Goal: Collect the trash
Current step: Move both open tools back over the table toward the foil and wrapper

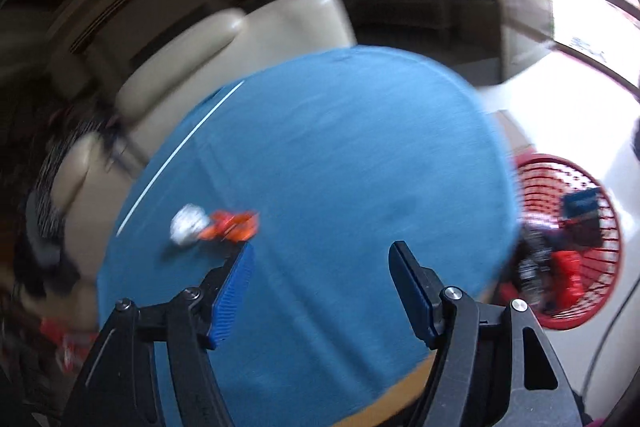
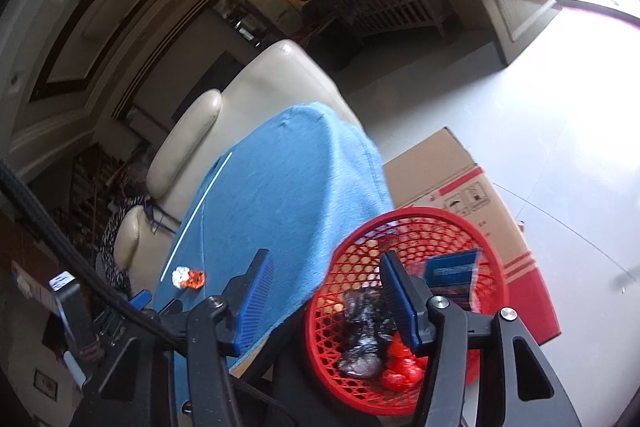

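Note:
A crumpled white and orange wrapper [image 1: 212,225] lies on the blue cloth-covered table [image 1: 340,155], just beyond the left fingertip of my left gripper [image 1: 322,251], which is open and empty. The left wrist view is blurred. A red mesh basket [image 1: 576,239] stands off the table's right edge and holds several pieces of trash. In the right wrist view my right gripper [image 2: 324,261] is open and empty above the table edge and the basket [image 2: 360,239]. A blue packet [image 2: 452,269], a grey crumpled wrapper [image 2: 362,339] and red wrappers [image 2: 402,367] lie inside. The white and orange wrapper [image 2: 188,277] shows far left.
A cream leather sofa [image 2: 248,95] stands behind the table. A cardboard box [image 2: 452,171] sits on the pale floor beside the basket. The other gripper and a black cable [image 2: 68,267] show at the left of the right wrist view.

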Demonstrator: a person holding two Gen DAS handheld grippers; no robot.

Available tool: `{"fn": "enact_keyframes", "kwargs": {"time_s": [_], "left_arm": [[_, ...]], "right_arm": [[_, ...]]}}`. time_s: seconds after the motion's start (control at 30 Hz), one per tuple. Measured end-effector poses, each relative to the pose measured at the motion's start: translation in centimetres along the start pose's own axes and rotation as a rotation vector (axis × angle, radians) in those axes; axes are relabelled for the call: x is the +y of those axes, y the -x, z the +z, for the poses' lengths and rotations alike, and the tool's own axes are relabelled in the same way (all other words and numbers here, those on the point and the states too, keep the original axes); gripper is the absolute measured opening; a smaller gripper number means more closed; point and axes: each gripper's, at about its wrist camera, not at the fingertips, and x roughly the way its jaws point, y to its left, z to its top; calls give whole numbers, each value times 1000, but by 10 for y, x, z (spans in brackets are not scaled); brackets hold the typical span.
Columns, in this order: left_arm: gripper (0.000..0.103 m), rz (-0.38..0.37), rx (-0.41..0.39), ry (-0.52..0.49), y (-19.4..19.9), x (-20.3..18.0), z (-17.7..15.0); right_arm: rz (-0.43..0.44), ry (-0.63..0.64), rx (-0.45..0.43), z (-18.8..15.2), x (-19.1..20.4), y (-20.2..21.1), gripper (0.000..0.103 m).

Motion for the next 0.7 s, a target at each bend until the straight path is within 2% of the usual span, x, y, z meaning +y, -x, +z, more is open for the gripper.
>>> {"fn": "enact_keyframes", "kwargs": {"time_s": [0.23,0.43,0.6,0.7], "left_arm": [[71,120,115,202,-30,101,-50],[71,206,149,346,-41,170,-81],[71,233,155,396,-51,198,-95],[71,213,164,403,-61,206,-96]], "right_arm": [[34,160,67,-3,66,-34,59],[62,293,151,-13,123,-76,59],[101,393,240,-29,172,-124,59],[115,438,284,-37,195,-152,59]]}}
